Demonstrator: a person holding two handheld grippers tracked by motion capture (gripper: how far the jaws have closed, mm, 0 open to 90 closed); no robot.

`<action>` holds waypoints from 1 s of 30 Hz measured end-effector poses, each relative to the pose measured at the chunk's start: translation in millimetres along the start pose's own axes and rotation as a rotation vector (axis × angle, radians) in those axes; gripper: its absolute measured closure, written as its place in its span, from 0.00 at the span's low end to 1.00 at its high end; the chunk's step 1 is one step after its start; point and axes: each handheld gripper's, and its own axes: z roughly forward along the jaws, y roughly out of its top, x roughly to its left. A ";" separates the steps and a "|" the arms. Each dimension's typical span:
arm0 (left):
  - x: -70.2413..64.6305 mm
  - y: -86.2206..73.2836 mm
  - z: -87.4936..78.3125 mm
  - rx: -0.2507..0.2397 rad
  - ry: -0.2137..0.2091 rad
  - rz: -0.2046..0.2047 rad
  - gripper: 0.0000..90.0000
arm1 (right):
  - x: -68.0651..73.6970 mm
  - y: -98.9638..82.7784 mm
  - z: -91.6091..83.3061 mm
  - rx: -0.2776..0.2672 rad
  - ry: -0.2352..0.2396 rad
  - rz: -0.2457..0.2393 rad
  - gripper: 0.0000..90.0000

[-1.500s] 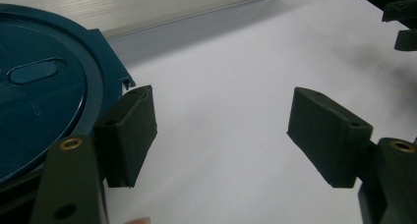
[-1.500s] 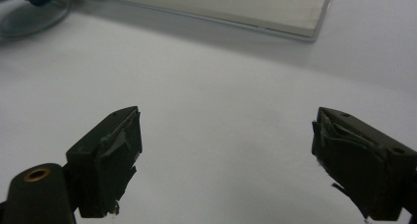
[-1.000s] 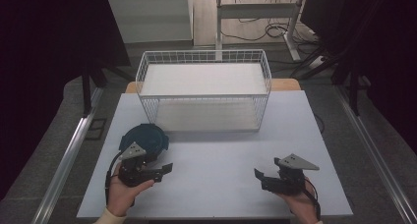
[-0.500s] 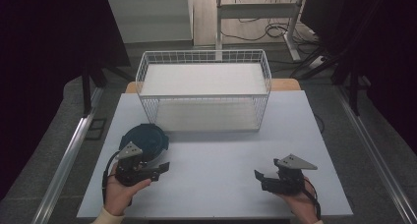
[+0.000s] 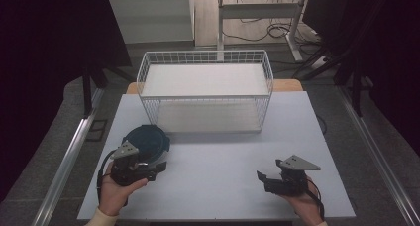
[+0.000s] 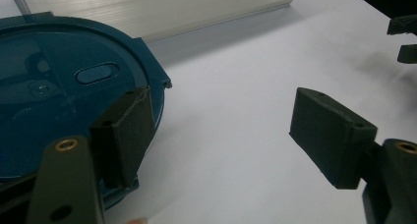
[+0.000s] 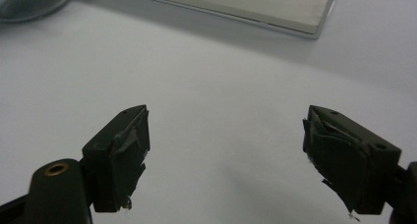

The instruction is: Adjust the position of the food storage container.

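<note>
- The left gripper (image 5: 157, 167), of matte black plastic with blocky, flat-faced jaws, is held low over the counter (image 5: 223, 161), jaws spread wide with nothing between them.
- A round, dark teal lid (image 5: 146, 141) of smooth, glossy plastic lies flat on the counter at its left front. In the left gripper view one jaw overlaps the lid's (image 6: 59, 86) rim; whether it touches is unclear. The lid has a small oval recess and a squared tab at its edge.
- The right gripper (image 5: 262, 179) rests at the right front, well apart from the lid. Its jaws, tape frayed on the pads (image 7: 123, 150), have just eased inward slightly yet stand wide, gripping nothing.
- A white wire basket (image 5: 205, 94), a fine rectangular grid, stands at the counter's far side.
- The counter is plain matte white.
</note>
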 end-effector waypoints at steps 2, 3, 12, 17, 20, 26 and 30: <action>0.2 3.3 -2.1 0.011 0.022 0.006 0.27 | 0.1 0.4 -1.2 -0.005 0.010 -0.009 0.20; 2.0 7.6 -5.7 0.011 0.033 0.003 0.27 | -1.1 0.1 -1.8 -0.005 0.009 -0.006 0.20; 17.7 19.4 -18.7 -0.002 0.021 -0.015 0.27 | -5.9 -0.6 -3.2 -0.010 -0.017 0.015 0.20; 36.8 28.4 -28.1 -0.008 0.073 -0.030 0.27 | -4.6 -2.1 -0.9 -0.002 -0.022 0.012 0.20; 50.0 33.6 -31.9 -0.010 0.108 -0.048 0.28 | -4.1 -2.8 0.3 0.003 -0.024 0.013 0.20; 68.8 43.2 -34.5 0.001 0.139 -0.070 0.29 | -3.2 -3.7 1.9 0.011 -0.028 0.012 0.19; 83.5 51.0 -33.5 0.013 0.154 -0.079 0.32 | -2.0 -4.4 2.5 0.004 -0.032 -0.001 0.20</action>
